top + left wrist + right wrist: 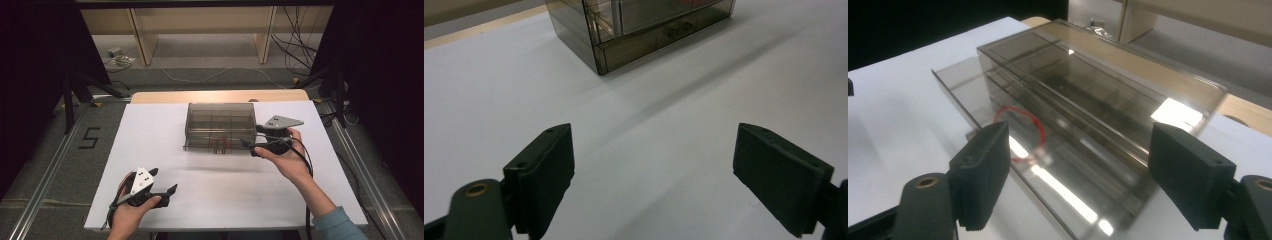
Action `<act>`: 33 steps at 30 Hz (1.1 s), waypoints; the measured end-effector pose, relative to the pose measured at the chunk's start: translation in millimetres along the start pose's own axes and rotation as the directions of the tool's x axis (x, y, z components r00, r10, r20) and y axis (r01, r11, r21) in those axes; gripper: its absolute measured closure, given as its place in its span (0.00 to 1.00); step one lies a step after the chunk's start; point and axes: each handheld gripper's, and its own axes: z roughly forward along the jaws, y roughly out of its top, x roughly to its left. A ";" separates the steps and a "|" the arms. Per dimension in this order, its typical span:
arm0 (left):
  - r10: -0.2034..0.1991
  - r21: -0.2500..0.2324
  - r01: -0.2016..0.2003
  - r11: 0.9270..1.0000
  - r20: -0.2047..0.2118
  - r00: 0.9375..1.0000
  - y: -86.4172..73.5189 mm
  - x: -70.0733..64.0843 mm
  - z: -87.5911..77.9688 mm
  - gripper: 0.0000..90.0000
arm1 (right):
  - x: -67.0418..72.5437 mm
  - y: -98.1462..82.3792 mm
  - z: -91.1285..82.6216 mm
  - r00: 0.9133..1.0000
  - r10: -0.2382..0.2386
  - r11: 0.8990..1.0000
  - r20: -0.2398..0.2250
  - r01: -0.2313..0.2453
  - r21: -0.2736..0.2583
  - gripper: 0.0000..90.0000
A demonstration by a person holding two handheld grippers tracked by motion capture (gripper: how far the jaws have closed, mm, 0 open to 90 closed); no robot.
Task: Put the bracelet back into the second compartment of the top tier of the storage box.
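I have the smoky clear plastic organizer box (220,122) sitting at the centre of the high view, toward the far edge of the white surface (200,195). A red loop (1020,132) shows through its lower front, in the middle of the right gripper view. My right gripper (248,144) is right of centre in the high view, just beside the box's right front corner, its jaws spread apart with the box's end between them in its own view. My left gripper (165,181) sits in the lower left, well apart from the box, jaws wide over bare surface. The box appears in the upper middle of the left gripper view.
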 end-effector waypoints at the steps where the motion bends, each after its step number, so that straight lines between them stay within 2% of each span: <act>1: -0.002 0.000 0.002 1.000 0.001 1.000 -0.1 0.1 0.1 0.19 | -3.6 -2.9 -4.3 1.000 0.004 1.000 0.006 -0.004 0.001 0.28; 12: -0.011 0.000 0.011 1.000 0.002 1.000 -1.1 0.0 0.3 0.19 | -25.9 -28.5 -35.6 0.998 0.046 0.999 0.054 -0.046 0.006 0.27; 16: -0.010 0.000 0.010 1.000 -0.001 1.000 -0.9 0.0 0.1 0.19 | -27.9 -38.8 -43.8 0.997 0.057 0.998 0.058 -0.057 -0.006 0.27; 22: -0.010 0.002 0.010 1.000 0.001 1.000 -1.4 -0.2 0.4 0.19 | -29.5 -65.0 -55.2 0.995 0.073 0.997 0.063 -0.074 0.001 0.26; 33: 0.001 0.005 -0.001 1.000 0.011 1.000 -1.0 -2.5 0.9 0.19 | -29.9 -109.0 -75.0 0.988 0.139 0.990 0.074 -0.139 0.000 0.25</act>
